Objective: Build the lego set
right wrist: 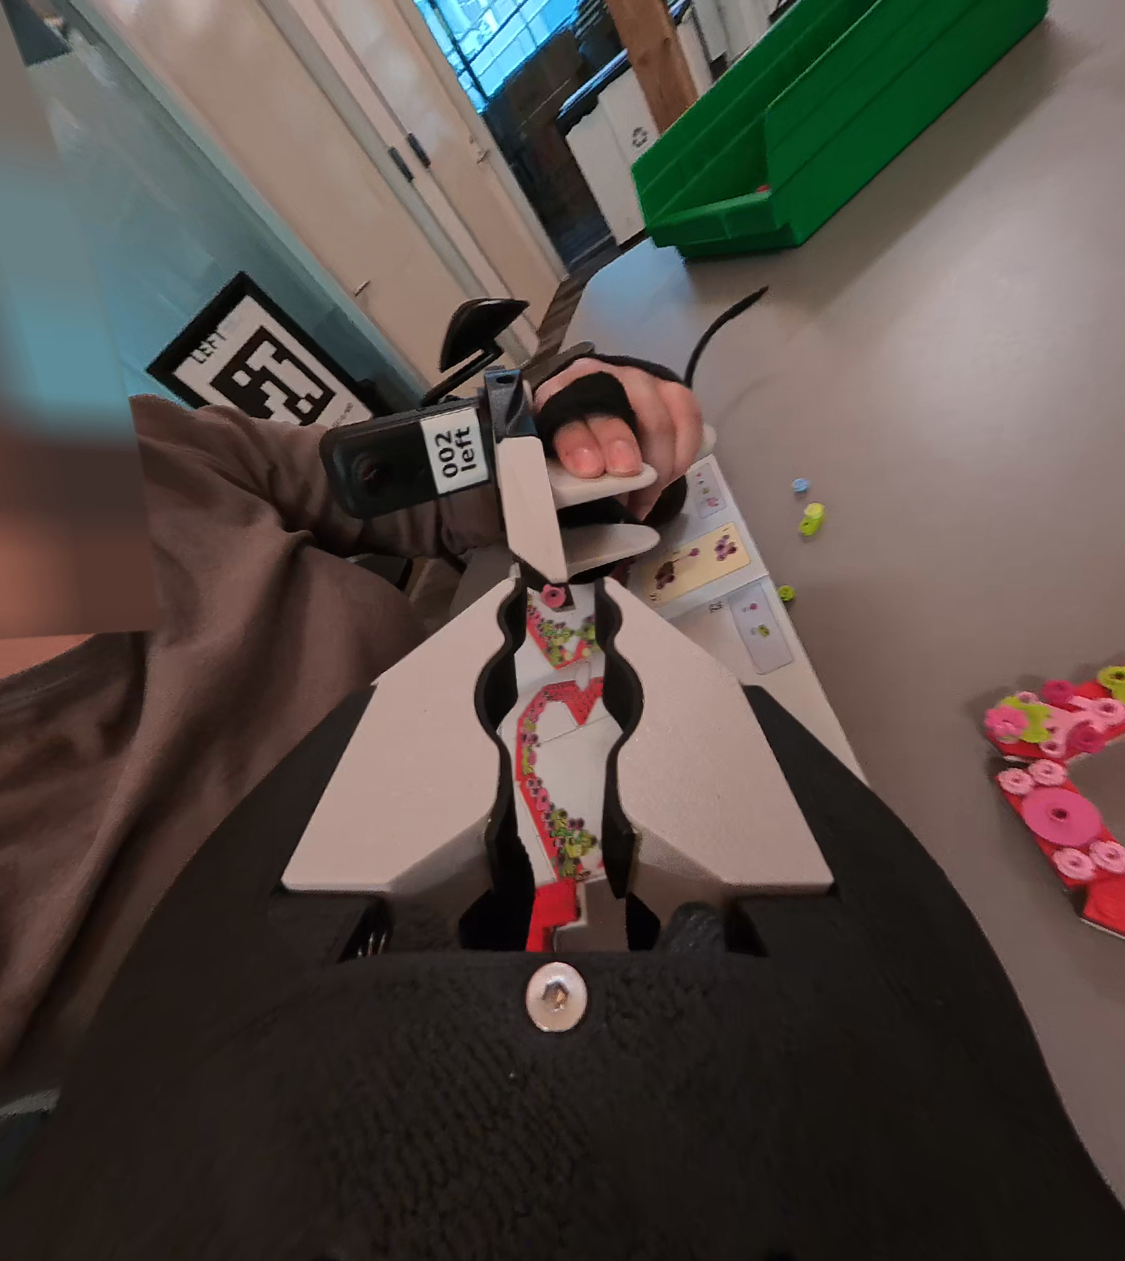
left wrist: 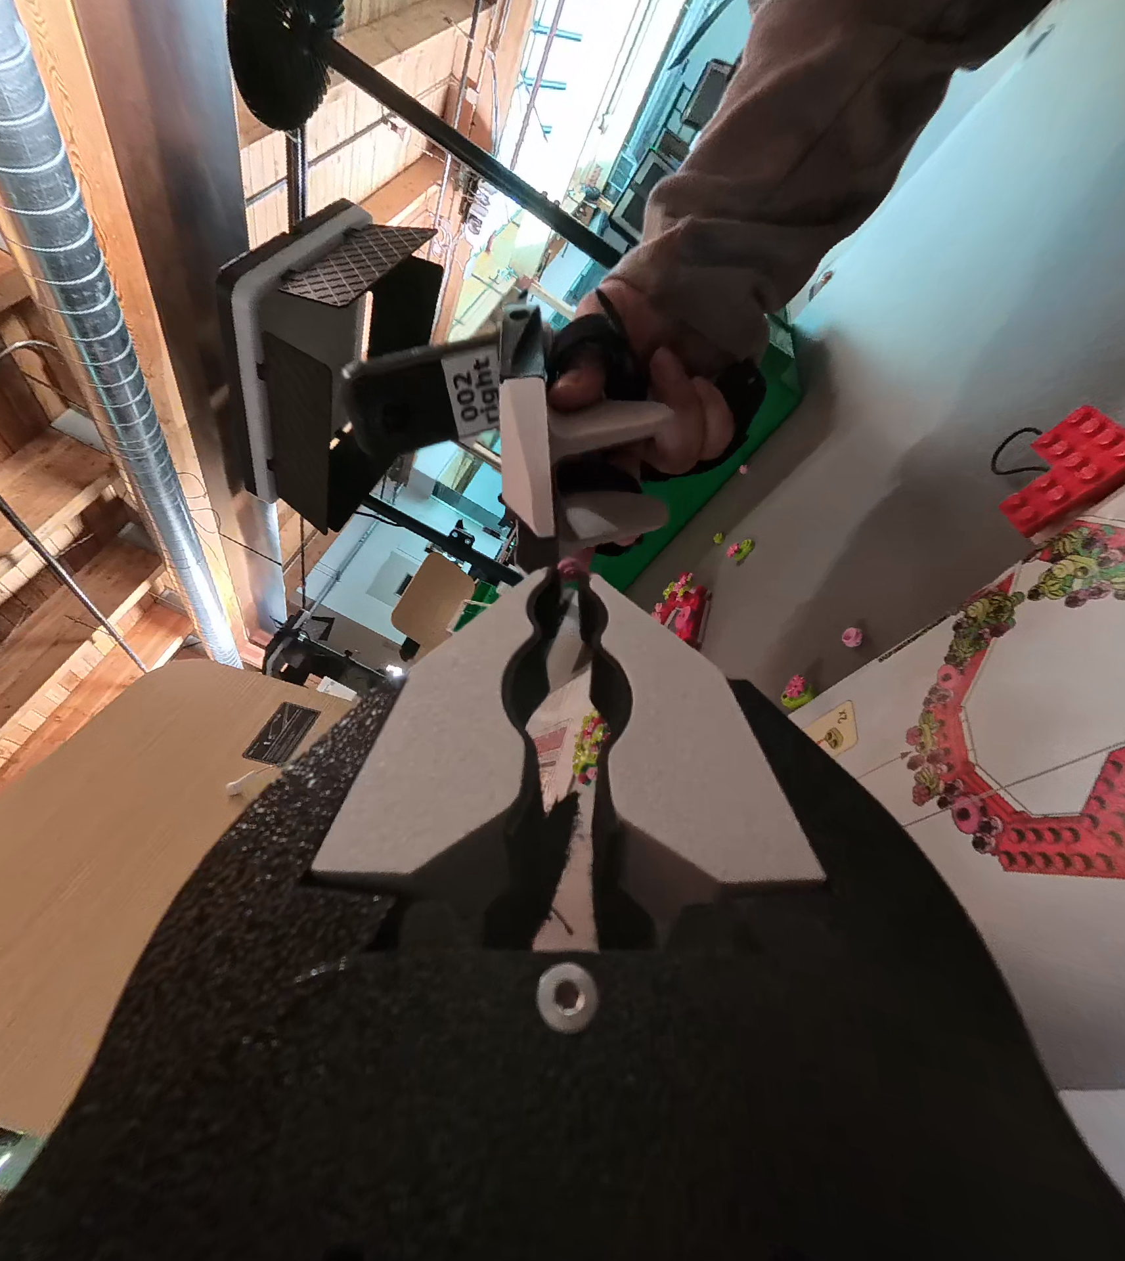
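Betw. both tool tips (right wrist: pixel 563 597): pink stud (right wrist: pixel 553 595).

A grey table (right wrist: pixel 955 341) stands by cream doors (right wrist: pixel 314 170), under timber beams (left wrist: pixel 136 170) and a silver duct (left wrist: pixel 54 205).

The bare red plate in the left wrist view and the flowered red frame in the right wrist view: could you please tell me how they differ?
The red plate shows only bare studs, while the red frame carries pink rounds and lime pieces. The red plate is one solid stepped piece, whereas the red frame bends around an open middle. Both are red and lie on the grey table.
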The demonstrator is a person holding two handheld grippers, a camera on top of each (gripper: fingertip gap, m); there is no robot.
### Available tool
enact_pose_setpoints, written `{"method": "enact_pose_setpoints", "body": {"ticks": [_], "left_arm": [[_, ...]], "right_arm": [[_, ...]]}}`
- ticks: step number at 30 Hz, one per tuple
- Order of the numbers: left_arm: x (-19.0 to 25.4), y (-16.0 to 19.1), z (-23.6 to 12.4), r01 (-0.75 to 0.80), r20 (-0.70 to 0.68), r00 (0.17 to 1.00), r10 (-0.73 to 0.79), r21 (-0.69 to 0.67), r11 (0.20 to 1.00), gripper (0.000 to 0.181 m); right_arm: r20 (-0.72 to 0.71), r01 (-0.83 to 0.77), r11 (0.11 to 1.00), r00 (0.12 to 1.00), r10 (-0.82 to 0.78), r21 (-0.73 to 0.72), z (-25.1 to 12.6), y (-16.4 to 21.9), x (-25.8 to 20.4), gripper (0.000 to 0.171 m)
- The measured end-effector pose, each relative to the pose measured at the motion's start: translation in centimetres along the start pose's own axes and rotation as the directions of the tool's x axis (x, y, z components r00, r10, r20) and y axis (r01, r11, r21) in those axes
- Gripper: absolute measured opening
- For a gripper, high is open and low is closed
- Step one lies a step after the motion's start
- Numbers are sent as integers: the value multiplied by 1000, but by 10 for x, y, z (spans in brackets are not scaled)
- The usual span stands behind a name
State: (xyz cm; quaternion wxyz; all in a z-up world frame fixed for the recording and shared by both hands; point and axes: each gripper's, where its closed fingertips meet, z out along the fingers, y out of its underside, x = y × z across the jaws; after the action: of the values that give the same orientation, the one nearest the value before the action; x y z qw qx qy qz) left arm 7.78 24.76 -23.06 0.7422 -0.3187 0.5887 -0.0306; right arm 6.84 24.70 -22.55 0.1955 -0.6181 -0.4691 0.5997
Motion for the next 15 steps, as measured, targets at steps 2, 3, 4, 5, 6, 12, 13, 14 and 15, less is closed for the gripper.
{"method": "enact_pose_setpoints", "body": {"ticks": [2,3,4,5,6,12,13,14,15], "left_arm": [[2,4,2,13,-15,1000,-13,-22,1000,3],[4,7,4,27,-30,999,-29,-44,999,3],[7,11,6,46,-62,997,-51,-71,996,4],[10,15,10,66,-91,993,-75,-96,993,4],[11,18,14,93,-115,988,-107,-125,988,4],[38,43,59,131,-467,827,-315,-385,914,4],[44,48,65,93,-527,785,-326,-419,903,4],[49,55,72,56,-565,751,-342,-462,885,4],[54,59,79,13,-607,718,-341,-479,878,4]], "right_arm": [[-75,42,999,996,-40,28,-12,-1,5,18],[-134,82,995,988,-75,49,-20,-1,9,18],[-208,134,988,971,-116,74,-29,-2,13,19],[-301,201,975,940,-164,99,-41,-3,20,20],[-408,287,951,887,-218,114,-54,-4,26,21],[-899,704,710,315,-303,8,-143,11,37,21],[-921,733,679,240,-307,-36,-151,16,35,21],[-930,756,649,177,-322,-81,-157,21,33,20],[-937,774,622,120,-328,-119,-162,21,31,17]]}}
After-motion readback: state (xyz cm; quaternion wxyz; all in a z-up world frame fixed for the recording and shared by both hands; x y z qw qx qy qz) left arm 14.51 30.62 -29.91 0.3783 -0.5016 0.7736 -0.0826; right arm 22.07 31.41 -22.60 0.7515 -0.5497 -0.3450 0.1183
